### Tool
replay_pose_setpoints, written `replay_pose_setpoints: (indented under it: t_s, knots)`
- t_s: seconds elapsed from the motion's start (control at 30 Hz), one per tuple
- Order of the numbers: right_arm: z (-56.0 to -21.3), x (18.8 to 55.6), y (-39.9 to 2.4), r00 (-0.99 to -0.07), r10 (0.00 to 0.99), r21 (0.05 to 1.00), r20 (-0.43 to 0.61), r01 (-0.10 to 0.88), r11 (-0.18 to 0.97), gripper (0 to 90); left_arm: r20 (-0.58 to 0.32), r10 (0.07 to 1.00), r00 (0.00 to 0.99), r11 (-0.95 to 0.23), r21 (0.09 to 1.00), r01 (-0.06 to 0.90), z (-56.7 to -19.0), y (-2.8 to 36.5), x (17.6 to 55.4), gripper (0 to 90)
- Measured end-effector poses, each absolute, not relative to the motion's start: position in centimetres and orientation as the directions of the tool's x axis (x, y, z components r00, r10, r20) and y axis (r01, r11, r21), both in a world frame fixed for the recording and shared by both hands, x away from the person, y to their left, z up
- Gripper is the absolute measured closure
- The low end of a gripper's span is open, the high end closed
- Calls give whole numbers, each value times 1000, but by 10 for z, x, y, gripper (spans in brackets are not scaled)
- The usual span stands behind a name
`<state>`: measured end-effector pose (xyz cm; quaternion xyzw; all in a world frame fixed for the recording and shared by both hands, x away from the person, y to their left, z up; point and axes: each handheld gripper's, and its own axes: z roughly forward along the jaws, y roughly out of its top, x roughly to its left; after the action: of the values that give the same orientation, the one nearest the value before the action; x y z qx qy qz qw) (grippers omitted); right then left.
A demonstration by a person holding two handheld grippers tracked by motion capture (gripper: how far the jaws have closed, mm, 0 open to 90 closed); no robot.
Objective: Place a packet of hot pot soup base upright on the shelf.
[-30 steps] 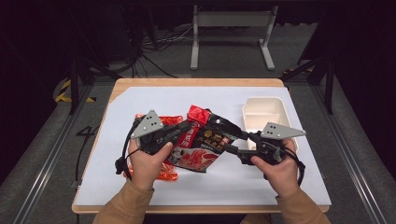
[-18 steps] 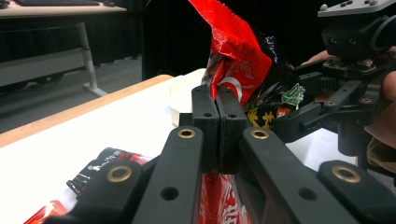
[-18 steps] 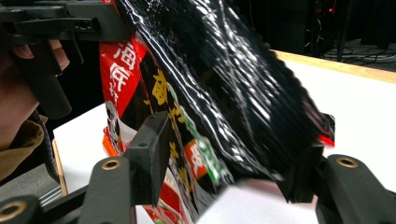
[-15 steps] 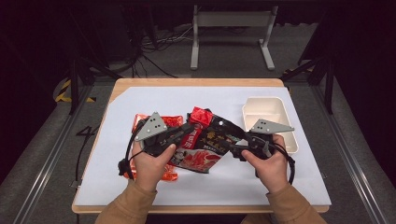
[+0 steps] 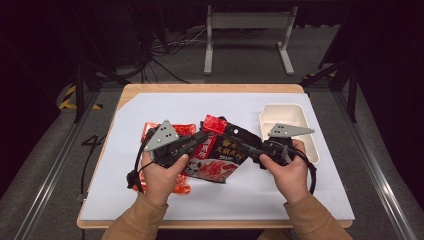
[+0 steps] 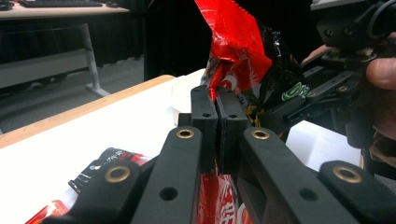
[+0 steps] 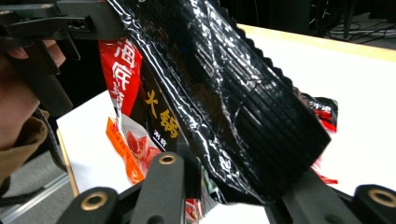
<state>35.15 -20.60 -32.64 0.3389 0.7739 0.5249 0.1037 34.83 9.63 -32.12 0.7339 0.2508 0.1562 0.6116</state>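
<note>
A crinkled red-and-black snack bag [image 5: 217, 155] hangs tilted above the table, sealed top corner uppermost.

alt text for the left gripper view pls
The left gripper has its black jaws shut on the red top edge of a red and black snack bag, held up above a white table. At right, a hand holds the right gripper against the bag's other side; more red packets lie below.

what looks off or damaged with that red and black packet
The packet hangs off the table between both tools, crumpled, its red top corner twisted above the shut left tool. No tear or spill shows. The right tool has just been closing on its black crimped edge.
</note>
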Motion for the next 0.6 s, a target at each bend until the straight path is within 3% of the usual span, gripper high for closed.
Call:
replay_pose_setpoints:
  t_s: [0.4, 0.6]
  knots:
    - [-311, 354, -211, -766, 625, 871, 151, 402, 282, 798, -156, 485, 860, -109, 965, 237, -325, 103, 360, 810]
    - [-298, 355, -217, -762, 638, 875, 112, 380, 300, 798, -169, 493, 853, -130, 956, 264, -324, 106, 365, 492]
